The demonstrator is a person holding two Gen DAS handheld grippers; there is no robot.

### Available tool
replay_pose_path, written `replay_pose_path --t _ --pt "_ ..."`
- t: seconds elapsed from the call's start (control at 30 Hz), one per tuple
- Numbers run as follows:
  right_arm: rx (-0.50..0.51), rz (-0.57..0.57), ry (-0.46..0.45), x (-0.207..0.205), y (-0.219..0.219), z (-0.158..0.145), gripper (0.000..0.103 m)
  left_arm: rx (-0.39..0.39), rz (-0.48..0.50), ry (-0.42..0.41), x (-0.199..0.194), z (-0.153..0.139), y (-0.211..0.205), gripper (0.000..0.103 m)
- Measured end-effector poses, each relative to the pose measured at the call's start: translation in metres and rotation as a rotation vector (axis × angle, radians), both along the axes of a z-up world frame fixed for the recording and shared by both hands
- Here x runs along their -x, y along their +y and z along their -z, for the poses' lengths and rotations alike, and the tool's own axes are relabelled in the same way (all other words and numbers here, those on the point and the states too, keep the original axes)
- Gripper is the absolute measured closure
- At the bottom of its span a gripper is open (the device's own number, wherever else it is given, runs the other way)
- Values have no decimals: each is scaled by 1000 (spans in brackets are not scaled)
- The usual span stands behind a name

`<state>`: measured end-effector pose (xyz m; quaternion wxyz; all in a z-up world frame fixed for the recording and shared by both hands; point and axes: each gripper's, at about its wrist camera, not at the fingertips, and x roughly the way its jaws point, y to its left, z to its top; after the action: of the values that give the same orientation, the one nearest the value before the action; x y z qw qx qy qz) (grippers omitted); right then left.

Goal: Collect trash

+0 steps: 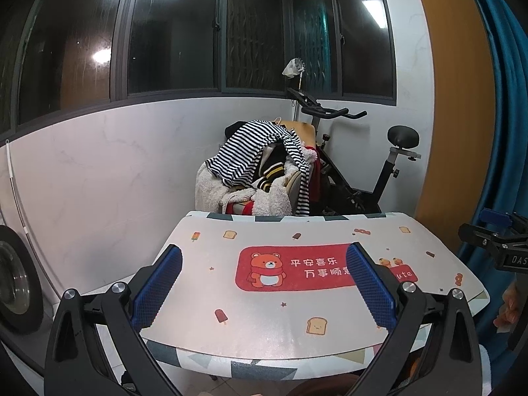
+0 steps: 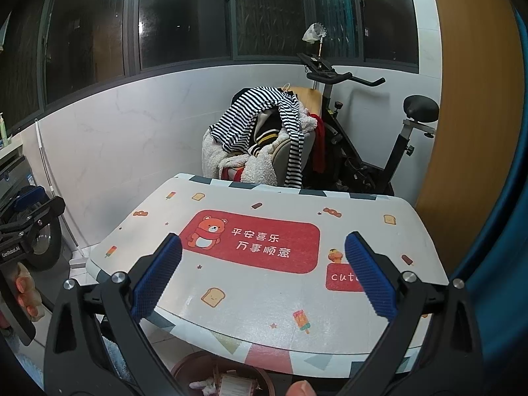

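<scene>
Hovering above the surface (image 1: 264,330), two grippers are seen, the left gripper (image 1: 264,283) and right gripper (image 2: 264,280), both fingers released. One bin (image 2: 184,368) with trash (image 2: 231,382) lies below the right fingers.

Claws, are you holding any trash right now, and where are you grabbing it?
No. The left claw and the right claw are both open above the table, with nothing between their blue pads.

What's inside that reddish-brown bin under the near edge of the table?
The bin holds crumpled white paper and a printed wrapper or carton. Its lower part is out of frame, and the right gripper arms cover its sides.
</scene>
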<state>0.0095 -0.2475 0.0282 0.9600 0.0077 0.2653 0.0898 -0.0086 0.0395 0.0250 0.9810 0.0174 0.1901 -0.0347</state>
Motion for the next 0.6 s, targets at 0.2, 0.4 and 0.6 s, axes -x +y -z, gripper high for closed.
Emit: replay_pose_path --t 0.2,0.4,0.6 --pt "0 0 3 -1 3 1 6 3 1 0 0 0 0 6" --pt "3 -3 7 -2 7 1 6 1 1 3 0 1 1 6" --pt "2 -5 15 -1 9 3 6 0 -8 17 0 7 3 6"
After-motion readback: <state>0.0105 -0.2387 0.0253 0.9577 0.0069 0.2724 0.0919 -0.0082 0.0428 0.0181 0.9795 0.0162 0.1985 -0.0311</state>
